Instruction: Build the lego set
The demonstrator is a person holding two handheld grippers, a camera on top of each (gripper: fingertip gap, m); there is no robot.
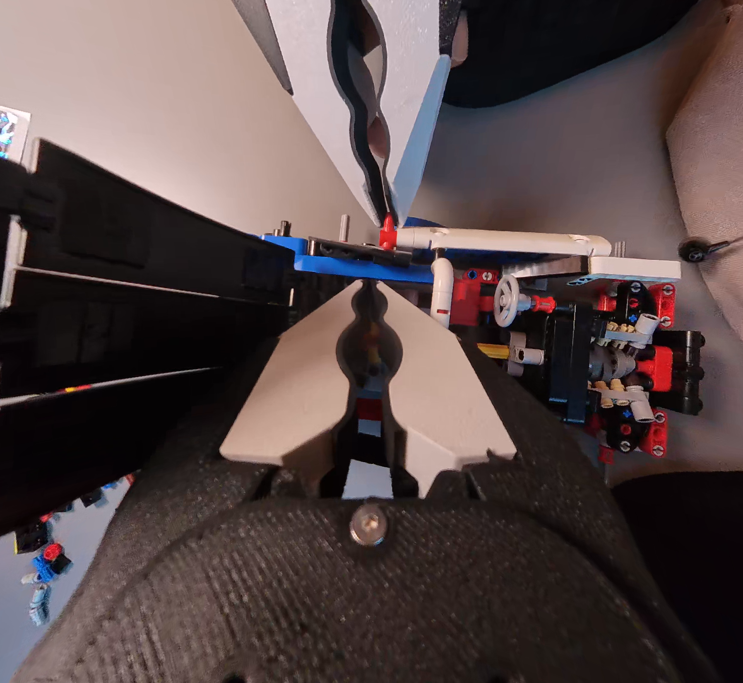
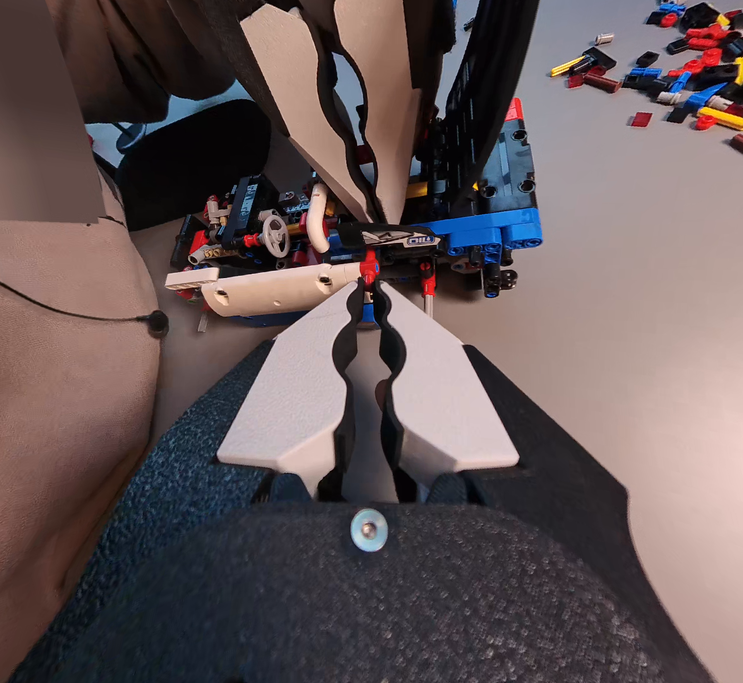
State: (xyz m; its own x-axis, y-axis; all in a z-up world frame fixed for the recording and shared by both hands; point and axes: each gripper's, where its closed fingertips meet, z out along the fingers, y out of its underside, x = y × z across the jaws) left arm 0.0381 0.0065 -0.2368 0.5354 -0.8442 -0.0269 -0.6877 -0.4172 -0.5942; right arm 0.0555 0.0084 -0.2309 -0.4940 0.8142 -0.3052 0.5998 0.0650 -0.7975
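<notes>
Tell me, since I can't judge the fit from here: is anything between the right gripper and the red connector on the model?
Nothing visible is. The right gripper has its fingertips right at the red connector, at the end of the white panel. The left gripper comes in from the model's opposite side, clear of that approach.

Lego model (image 2: 362, 237) sitting mid-frame on table (image 2: 603, 342) in right wrist view, steering wheel (image 2: 276, 237) sitting left of centre. Right gripper (image 2: 368, 285) coming in from below, left gripper (image 2: 376, 217) from above. Loose pieces (image 2: 683, 61) lying upper right.
</notes>
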